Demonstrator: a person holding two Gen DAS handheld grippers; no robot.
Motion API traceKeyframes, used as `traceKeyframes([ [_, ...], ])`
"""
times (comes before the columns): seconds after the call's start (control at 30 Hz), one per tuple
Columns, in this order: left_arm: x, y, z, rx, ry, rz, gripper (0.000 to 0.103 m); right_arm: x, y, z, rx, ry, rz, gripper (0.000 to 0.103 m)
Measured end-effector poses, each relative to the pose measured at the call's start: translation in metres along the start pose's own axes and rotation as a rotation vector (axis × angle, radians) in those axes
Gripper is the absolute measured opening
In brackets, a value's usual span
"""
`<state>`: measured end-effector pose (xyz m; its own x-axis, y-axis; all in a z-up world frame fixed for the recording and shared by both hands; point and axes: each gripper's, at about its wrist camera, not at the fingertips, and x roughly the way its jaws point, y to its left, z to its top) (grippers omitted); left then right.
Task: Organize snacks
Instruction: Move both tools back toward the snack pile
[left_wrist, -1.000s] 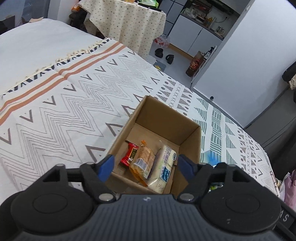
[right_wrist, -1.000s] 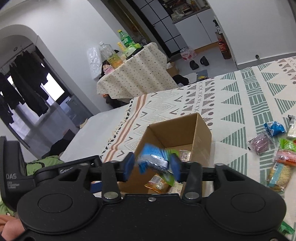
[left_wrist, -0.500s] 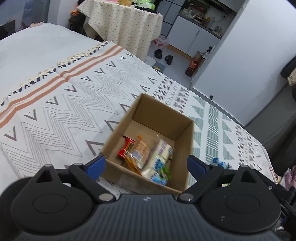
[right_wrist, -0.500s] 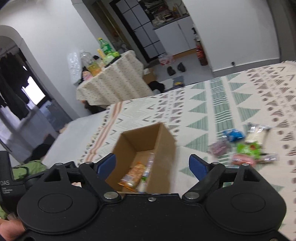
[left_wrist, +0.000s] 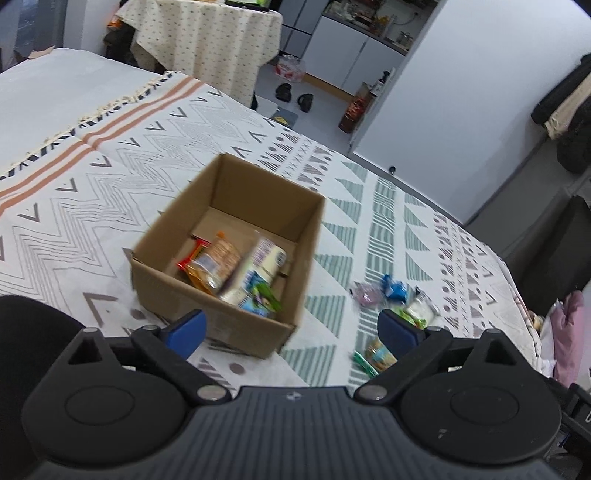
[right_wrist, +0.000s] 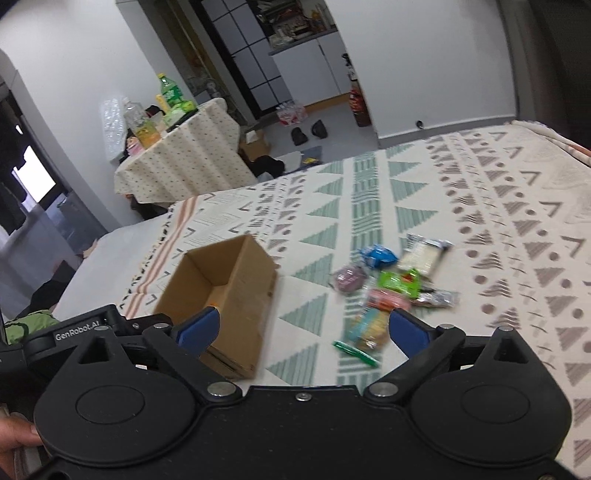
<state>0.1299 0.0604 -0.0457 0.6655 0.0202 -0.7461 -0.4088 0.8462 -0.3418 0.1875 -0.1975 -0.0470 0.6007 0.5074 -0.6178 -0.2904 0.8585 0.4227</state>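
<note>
Cardboard box (left_wrist: 236, 258) standing open on the patterned bedspread (left_wrist: 110, 177), holding several snack packets (left_wrist: 229, 269). Left gripper (left_wrist: 291, 328), fingers spread wide and empty, above the box's near edge. Right gripper (right_wrist: 299, 328), likewise spread and empty, between the box (right_wrist: 229, 295) and the loose snacks (right_wrist: 391, 280) scattered on the bedspread to the box's right, well apart from it

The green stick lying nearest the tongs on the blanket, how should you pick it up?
Take the green stick across its narrow middle, coming straight down from above. It lies flat on the blanket and is long and thin, so the open right tongs should probably turn to close across its width, clear of the orange packet beside it.
</note>
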Motion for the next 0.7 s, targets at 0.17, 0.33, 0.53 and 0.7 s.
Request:
traceKeyframes([
  [0.17, 0.001, -0.016, -0.011, 0.034, 0.017, -0.019, 0.098, -0.012, -0.017, -0.005, 0.022, -0.005, -0.021, 0.099],
  [0.33, -0.001, -0.027, -0.021, 0.06, 0.026, -0.034, 0.098, -0.02, -0.032, -0.012, 0.046, -0.004, -0.015, 0.099],
  [0.53, 0.0, -0.042, -0.038, 0.096, 0.045, -0.056, 0.098, -0.028, -0.051, -0.022, 0.052, 0.0, -0.02, 0.1],
  [0.7, 0.007, -0.057, -0.057, 0.137, 0.077, -0.063, 0.098, -0.028, -0.074, -0.036, 0.1, 0.012, -0.012, 0.1],
])
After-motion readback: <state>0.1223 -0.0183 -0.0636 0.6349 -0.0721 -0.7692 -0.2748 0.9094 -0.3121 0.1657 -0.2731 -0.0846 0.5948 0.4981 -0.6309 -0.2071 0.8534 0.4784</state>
